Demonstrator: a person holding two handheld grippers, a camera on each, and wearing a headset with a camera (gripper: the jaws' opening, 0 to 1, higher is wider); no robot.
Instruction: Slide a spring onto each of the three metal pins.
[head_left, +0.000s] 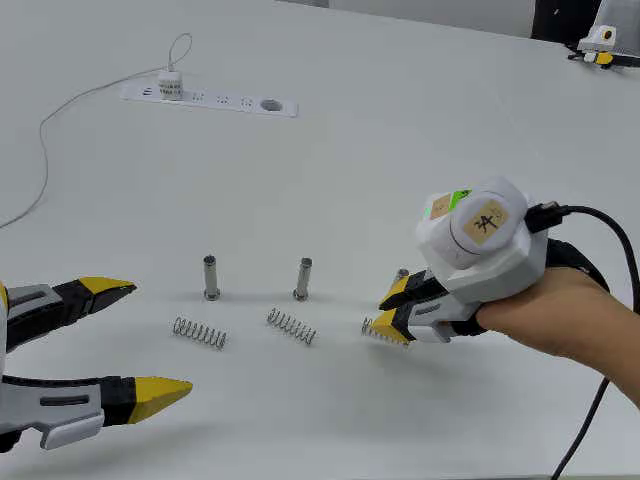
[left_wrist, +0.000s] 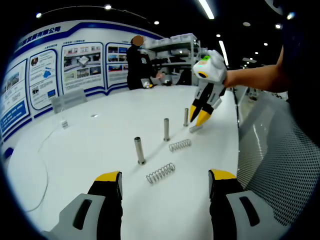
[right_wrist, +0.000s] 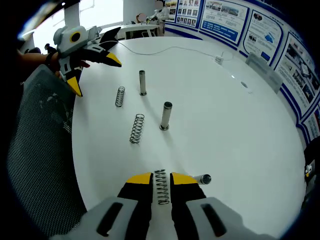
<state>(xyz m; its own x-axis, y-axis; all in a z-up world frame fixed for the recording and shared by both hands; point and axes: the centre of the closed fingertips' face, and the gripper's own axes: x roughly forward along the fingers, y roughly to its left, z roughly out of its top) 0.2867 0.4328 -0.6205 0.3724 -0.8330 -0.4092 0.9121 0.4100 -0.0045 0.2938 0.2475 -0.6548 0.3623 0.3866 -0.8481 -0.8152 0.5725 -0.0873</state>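
Observation:
Three upright metal pins stand in a row on the white table: left pin (head_left: 211, 277), middle pin (head_left: 303, 278), right pin (head_left: 402, 274) half hidden behind my right gripper (head_left: 388, 312). In front of the first two lie the left spring (head_left: 199, 332) and the middle spring (head_left: 291, 326). The right spring (right_wrist: 160, 186) lies on the table between my right gripper's (right_wrist: 161, 180) narrowed jaws, with the right pin (right_wrist: 202, 178) just beside them. My left gripper (head_left: 150, 340) hovers open at the near left, short of the left spring (left_wrist: 160, 173).
A white power strip (head_left: 210, 98) with a plugged charger (head_left: 170, 82) and a cable lies at the back of the table. A black cable (head_left: 615, 300) trails from my right gripper. A mesh chair back (left_wrist: 270, 150) stands beside the table.

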